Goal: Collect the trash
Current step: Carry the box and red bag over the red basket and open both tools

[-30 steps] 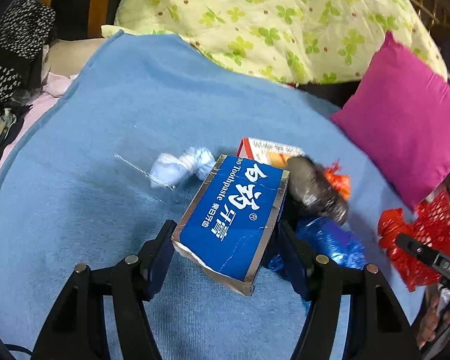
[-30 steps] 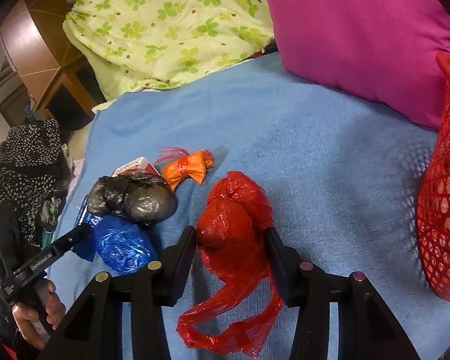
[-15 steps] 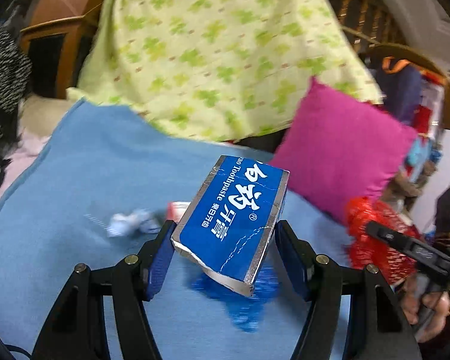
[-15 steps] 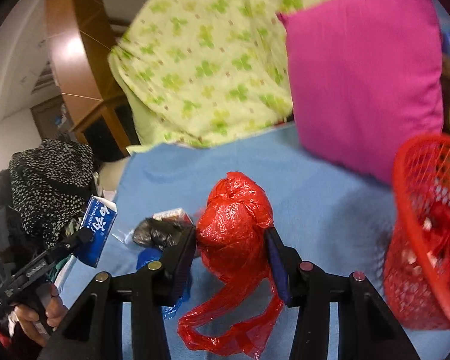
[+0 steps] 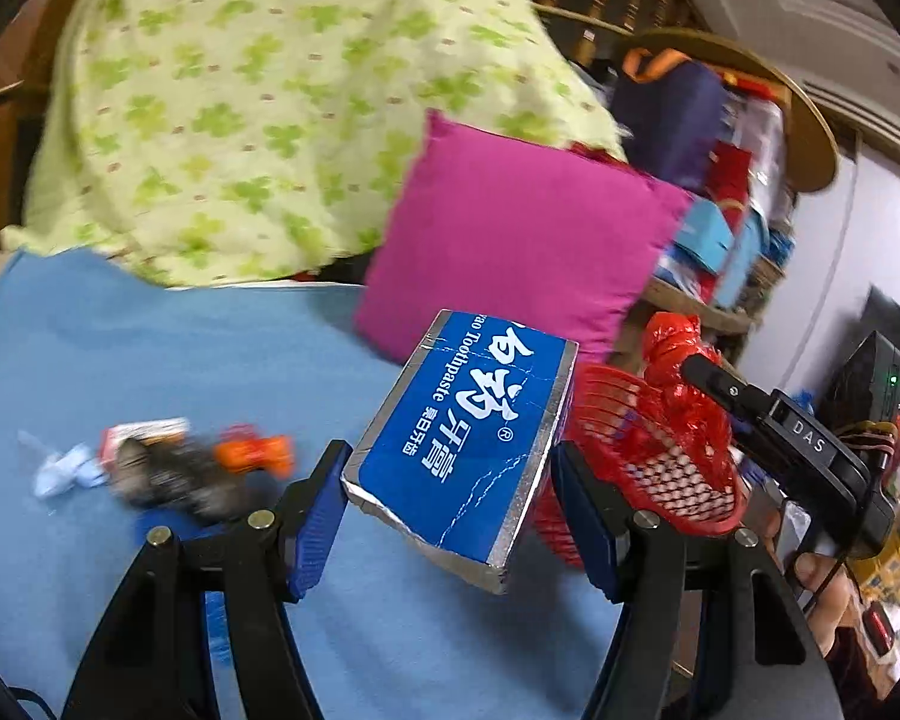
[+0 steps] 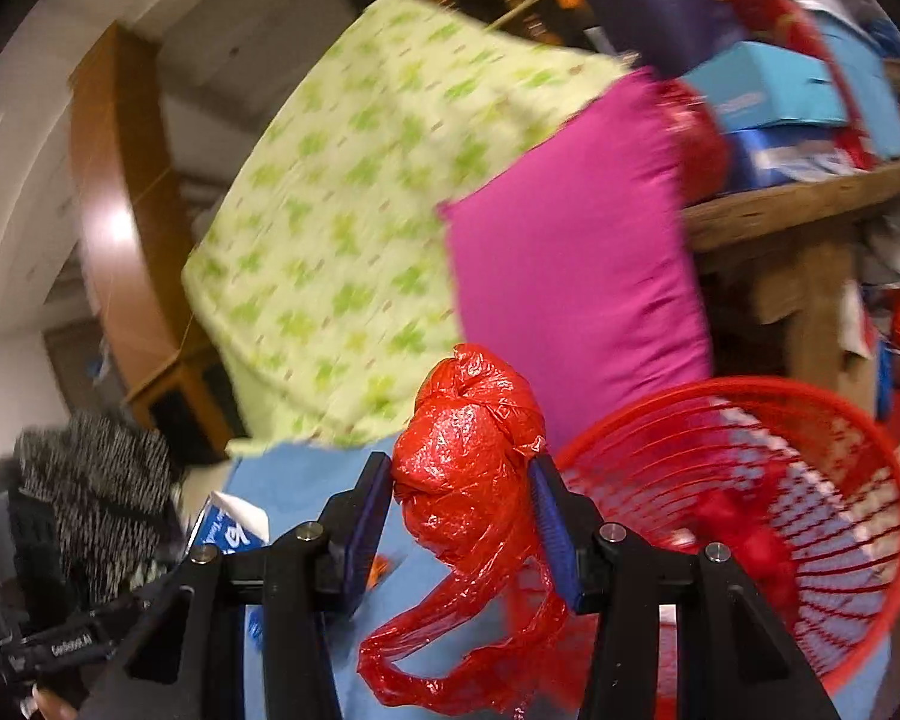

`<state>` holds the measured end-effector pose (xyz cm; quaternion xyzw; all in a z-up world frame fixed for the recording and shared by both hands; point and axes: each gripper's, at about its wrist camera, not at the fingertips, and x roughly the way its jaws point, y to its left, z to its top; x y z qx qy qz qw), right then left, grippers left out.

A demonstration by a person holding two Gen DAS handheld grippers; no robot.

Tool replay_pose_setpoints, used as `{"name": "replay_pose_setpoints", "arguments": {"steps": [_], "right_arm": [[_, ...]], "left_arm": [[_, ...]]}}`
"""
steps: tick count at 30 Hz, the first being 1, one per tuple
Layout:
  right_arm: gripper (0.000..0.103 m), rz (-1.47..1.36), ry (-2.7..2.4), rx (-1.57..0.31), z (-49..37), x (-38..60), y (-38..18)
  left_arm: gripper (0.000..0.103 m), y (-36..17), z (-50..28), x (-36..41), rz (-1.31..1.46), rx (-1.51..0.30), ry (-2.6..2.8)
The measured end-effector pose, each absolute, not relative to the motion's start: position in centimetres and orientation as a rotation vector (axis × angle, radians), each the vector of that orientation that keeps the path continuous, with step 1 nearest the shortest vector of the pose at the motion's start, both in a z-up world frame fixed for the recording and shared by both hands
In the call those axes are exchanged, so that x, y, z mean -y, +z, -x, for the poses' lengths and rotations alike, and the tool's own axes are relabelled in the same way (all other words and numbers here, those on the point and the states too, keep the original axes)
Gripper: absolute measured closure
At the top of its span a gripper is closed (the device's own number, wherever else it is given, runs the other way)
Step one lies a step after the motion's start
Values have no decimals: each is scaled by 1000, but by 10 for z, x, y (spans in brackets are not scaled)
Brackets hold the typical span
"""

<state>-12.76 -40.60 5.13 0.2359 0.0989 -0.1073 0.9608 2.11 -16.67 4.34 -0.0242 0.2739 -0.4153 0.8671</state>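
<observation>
My left gripper (image 5: 450, 516) is shut on a blue toothpaste box (image 5: 462, 444) and holds it in the air above the blue blanket (image 5: 150, 360). My right gripper (image 6: 462, 522) is shut on a knotted red plastic bag (image 6: 468, 468), lifted just left of the red mesh basket (image 6: 810, 516). In the left wrist view the red bag (image 5: 678, 372) hangs over the basket's rim (image 5: 678, 480), right of the box. A black bag (image 5: 174, 474), an orange wrapper (image 5: 252, 456), a white crumpled paper (image 5: 66, 474) and a small carton (image 5: 144, 432) lie on the blanket.
A magenta pillow (image 5: 510, 240) leans behind the basket. A green-patterned quilt (image 5: 258, 120) is piled at the back. A wooden shelf (image 6: 810, 210) with boxes stands right of the pillow. Dark speckled clothing (image 6: 90, 492) lies at the left.
Both grippers rose off the blanket and swung right toward the red basket, the left carrying the toothpaste box, the right carrying the red bag. The remaining trash stayed on the blanket.
</observation>
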Motion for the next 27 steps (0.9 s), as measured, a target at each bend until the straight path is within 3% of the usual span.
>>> {"name": "replay_pose_setpoints", "arguments": {"steps": [11,13,15,22,27], "right_arm": [[50,-709,-333,-163,174,494,37],[41,-740,-335,-165,180,502,33],[39,-761,-332,-160,182,506,32],[35,-736,-308,-138,175,490,40],[35,-632,-245,-122,156,450,56]], "left_arm": [[33,47,-2,311,-77,-627,-969],[32,43,1,329,-109,-636,-982],[30,38,6,340,-134,-645,-986],[27,24,5,304,-122,-659,-943],[26,6,-9,235,-80,-709,-830]]}}
